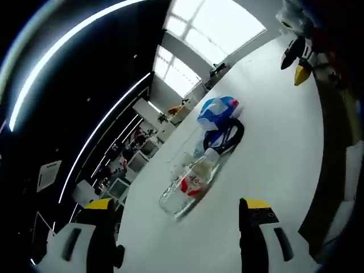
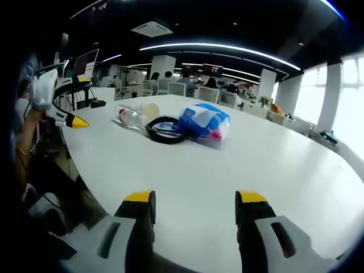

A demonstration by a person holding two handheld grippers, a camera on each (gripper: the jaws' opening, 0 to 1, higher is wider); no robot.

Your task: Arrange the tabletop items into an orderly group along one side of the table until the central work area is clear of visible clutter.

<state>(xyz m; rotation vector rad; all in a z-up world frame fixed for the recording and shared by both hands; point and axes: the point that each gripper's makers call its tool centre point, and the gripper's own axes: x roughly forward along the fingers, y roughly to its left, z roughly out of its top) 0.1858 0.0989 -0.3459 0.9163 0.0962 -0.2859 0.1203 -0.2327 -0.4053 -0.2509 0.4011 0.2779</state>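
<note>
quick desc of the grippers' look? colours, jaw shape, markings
Both match: left gripper and right gripper have chunky white jaw bodies with slotted recesses, black inner faces and yellow tips. Seen from across the table, the other gripper's tips taper to yellow points.

On my right gripper view, three things lie in a row on the table (image 2: 239, 170) at about eleven to twelve o'clock: a bottle (image 2: 135, 114) on its side, a ring-shaped coil (image 2: 164, 129) touching it on the right, and a pouch (image 2: 203, 122) beside the coil. On my left gripper view the bottle (image 1: 190, 183) lies nearest, the coil (image 1: 226, 136) behind it, the pouch (image 1: 218, 112) farthest.
</note>
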